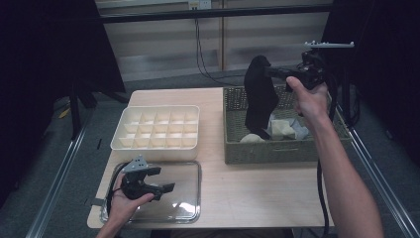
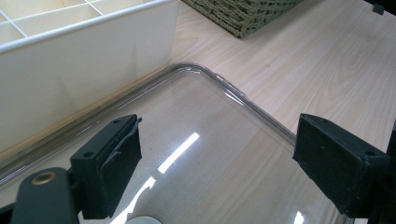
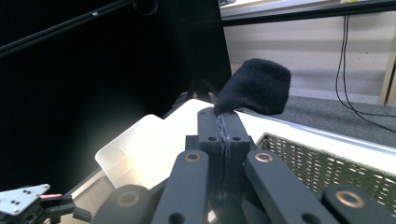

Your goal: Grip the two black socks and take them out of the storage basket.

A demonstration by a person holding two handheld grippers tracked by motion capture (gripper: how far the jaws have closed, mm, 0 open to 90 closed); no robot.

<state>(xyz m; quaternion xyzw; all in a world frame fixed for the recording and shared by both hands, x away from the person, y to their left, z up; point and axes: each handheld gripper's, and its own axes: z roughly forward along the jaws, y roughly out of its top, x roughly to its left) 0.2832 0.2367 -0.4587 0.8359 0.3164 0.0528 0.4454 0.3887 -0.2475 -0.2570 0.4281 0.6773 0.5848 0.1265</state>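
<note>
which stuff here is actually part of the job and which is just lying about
In use:
- black sock, pinched in the right tongs
- wicker basket
- divided white box

Lying about:
- clear lid, under the open left tongs
- light socks in the basket

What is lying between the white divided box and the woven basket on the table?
Nothing: in the high view, only bare wooden table separates the white divided box from the woven basket.
</note>
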